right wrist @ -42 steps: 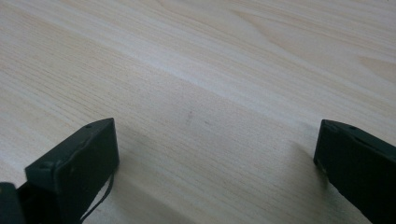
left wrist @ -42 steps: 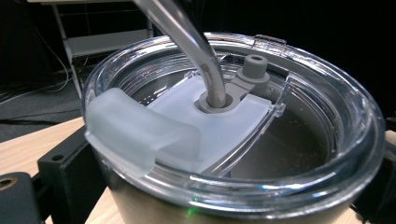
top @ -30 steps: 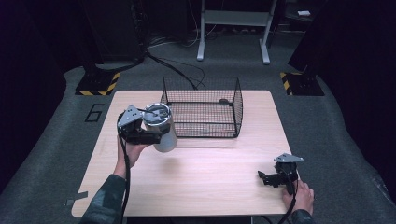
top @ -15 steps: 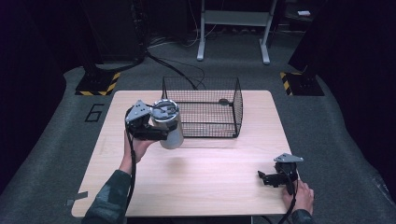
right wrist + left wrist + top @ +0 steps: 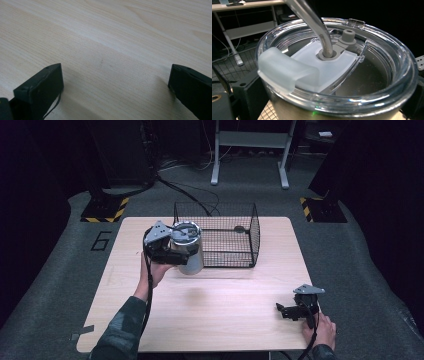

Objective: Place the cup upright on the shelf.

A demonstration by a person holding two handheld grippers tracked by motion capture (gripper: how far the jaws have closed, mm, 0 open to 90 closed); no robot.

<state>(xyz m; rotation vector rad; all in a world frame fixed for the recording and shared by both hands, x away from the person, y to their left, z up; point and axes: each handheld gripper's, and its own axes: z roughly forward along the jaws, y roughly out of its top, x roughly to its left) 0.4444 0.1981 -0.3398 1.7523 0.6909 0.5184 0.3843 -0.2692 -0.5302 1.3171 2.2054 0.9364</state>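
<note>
Clipping the near-left rim of the black wire mesh basket (image 5: 220, 240) looks the main risk: the left tongs (image 5: 167, 251), clamped on the stainless steel tumbler with clear plastic lid (image 5: 189, 246), hold it raised just beside that corner. Any tilt could loosen the grip. Right tongs (image 5: 287, 310) rest apart on the pale wooden table (image 5: 225, 305), well clear of the basket.

Wire basket (image 5: 235, 240) blocks the table's (image 5: 210, 310) far middle, open on top, its near-left corner crowded by the held tumbler (image 5: 189, 251). Bare wood stretches wide between both hands; right gripper (image 5: 286, 310) sits clear at the near-right.
</note>
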